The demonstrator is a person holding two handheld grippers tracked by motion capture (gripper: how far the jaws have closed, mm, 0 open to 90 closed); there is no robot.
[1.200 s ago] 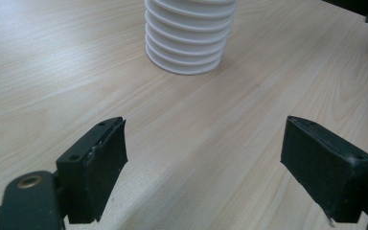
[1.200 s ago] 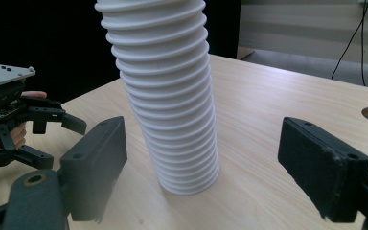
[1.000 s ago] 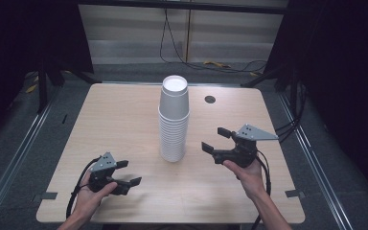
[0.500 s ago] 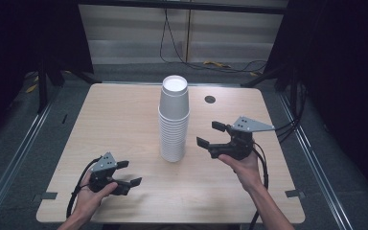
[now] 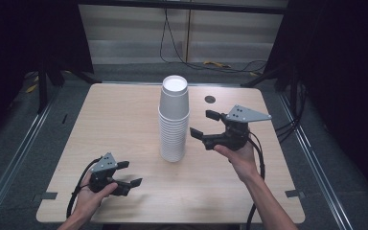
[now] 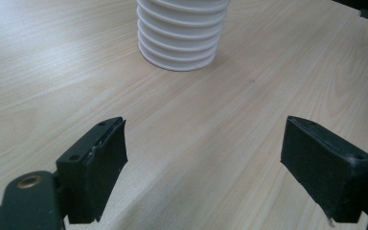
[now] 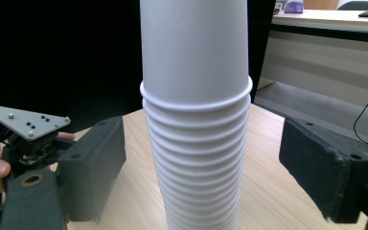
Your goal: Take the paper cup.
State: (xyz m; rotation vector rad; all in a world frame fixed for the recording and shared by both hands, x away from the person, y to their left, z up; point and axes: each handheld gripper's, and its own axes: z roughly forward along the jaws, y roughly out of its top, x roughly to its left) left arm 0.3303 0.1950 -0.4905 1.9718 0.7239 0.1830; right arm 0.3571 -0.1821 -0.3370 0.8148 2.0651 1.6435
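At mid-table we see a tall stack of white paper cups standing upright, rims down. Our right gripper, jaws spread wide, hangs just beside it. Our left gripper, equally agape, sits low near the table's front edge.

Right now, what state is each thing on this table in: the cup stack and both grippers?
Stack of white paper cups: upright on the table, nested upside down, not gripped.
Right gripper: open, raised beside the stack, jaws apart and clear of the cups.
Left gripper: open, low near the table's front edge, nothing between its jaws.
Table: bare light wood around the stack.
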